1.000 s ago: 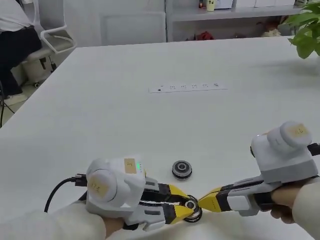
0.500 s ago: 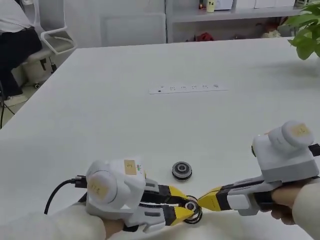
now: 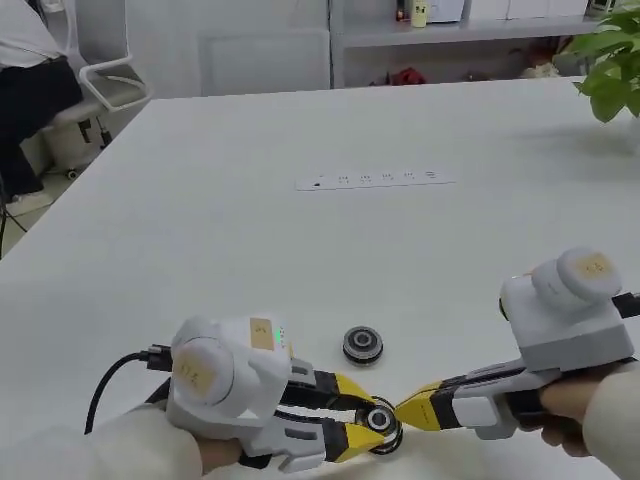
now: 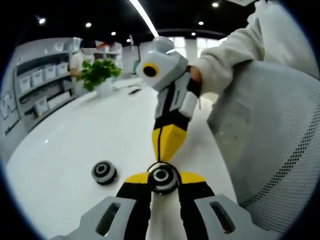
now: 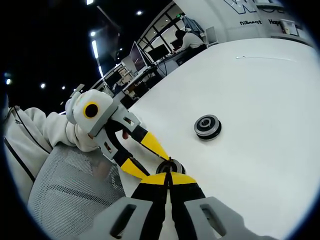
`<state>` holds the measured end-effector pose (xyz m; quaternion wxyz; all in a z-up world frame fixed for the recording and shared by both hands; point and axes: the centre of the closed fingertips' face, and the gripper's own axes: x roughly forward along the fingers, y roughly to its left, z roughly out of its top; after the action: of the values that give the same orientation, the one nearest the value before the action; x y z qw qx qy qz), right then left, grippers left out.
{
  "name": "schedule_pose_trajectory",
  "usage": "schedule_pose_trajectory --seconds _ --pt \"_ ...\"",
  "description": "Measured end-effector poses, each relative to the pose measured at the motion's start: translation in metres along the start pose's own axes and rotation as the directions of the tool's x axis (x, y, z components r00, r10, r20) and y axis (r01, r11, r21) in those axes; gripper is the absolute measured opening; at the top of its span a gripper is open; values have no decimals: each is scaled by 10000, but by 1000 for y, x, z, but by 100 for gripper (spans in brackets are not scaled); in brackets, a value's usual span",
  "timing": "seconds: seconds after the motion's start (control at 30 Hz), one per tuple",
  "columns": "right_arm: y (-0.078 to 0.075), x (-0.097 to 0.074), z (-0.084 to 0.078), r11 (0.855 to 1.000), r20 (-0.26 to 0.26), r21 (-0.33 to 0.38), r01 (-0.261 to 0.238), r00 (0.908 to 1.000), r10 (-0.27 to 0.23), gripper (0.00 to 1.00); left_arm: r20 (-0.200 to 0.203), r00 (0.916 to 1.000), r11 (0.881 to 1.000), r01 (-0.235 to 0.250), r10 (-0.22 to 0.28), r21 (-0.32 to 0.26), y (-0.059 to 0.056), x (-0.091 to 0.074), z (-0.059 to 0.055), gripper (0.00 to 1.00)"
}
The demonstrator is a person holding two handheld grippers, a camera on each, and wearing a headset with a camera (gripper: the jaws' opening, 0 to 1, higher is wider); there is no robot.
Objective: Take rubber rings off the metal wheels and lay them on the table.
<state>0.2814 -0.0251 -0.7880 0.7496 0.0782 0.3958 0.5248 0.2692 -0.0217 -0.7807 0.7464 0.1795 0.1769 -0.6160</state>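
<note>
- Broad white table (image 3: pixel 200 230): rings should be laid on its bare surface.
- Left gripper (image 4: pixel 162 179): clenched on a small round metal wheel (image 3: pixel 380 418) at the near edge; hold it steady as the anchor.
- Right gripper (image 5: pixel 169 176): jaws pressed together at that wheel's rim, apparently nipping its black rubber ring (image 5: pixel 163 167); peel steadily outward.
- Second black-ringed wheel (image 3: pixel 362 343): lies just beyond, ring on.
</note>
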Motion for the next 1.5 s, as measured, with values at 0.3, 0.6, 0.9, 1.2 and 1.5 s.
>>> schedule_pose_trajectory --seconds 0.3,0.6,0.9,1.2,1.5 --pt "4 -2 5 9999 113 70 -74 9999 73 0 153 9993 9991 351 -354 235 -4 -18 15 43" --pt "8 -6 10 9999 210 -88 -85 9997 87 0 258 9995 9994 174 -182 288 2 -35 29 63" --pt "9 -14 22 10000 672 -11 -69 9977 70 0 1051 9937 9992 -387 383 24 8 -61 55 79" --pt "16 -20 35 9989 1282 402 -227 9916 174 0 960 9881 9918 -1151 1200 -549 14 -89 45 89" --pt "24 -24 45 9982 1664 511 -322 9858 232 0 946 9716 9698 -2035 2170 -1341 11 -128 36 100"
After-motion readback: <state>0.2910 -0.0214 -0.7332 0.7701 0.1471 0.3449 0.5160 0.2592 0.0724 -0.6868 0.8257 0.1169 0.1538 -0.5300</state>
